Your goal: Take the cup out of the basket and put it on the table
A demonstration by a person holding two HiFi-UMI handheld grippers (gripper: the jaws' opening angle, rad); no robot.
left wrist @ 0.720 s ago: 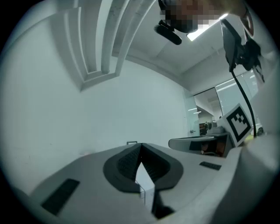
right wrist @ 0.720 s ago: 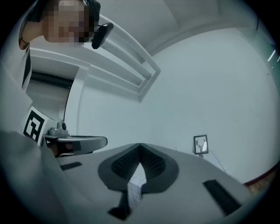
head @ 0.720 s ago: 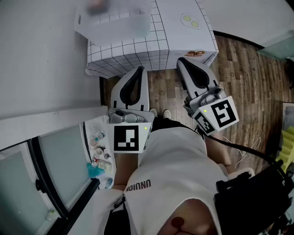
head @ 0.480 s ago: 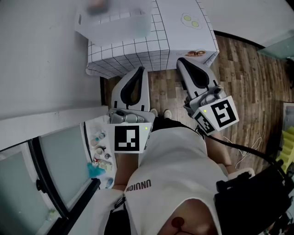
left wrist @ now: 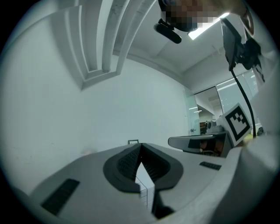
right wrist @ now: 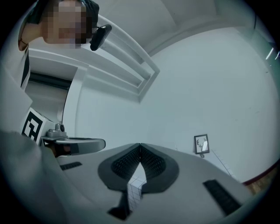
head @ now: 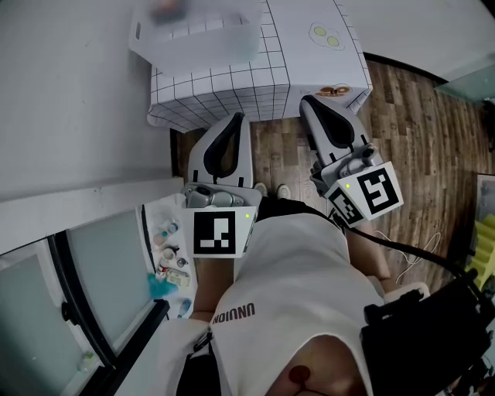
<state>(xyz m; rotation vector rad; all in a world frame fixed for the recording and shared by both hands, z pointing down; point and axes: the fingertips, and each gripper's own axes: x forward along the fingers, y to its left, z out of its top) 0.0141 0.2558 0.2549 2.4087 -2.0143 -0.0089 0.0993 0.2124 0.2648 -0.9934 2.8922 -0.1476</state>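
Hardly any motion is seen since the earlier frames: only the table (head: 309,69) is shifted slightly lower in the head view, while both grippers are held where they were. The left gripper (head: 235,117) and the right gripper (head: 306,100) are pointed side by side towards the near edge of the table, above the wooden floor (head: 418,131) and ahead of the person's white shirt (head: 294,286). Each pair of jaws is seen in its own view pressed together at the tips, with nothing clamped between them. Only a patch of the checked cloth (head: 232,97) that covers the table is glimpsed through the small gap below the tips. A marker cube (head: 214,232) is carried at the rear of the left gripper. The white basket (head: 193,39) is set on the far left part of the table, well apart from both grippers. The basket is blurred, and the cup (head: 165,9) is made out only as a dim reddish shape inside it at its far side; more cannot be told. In the right gripper view a small framed picture (right wrist: 201,144) is seen hung on the pale wall.
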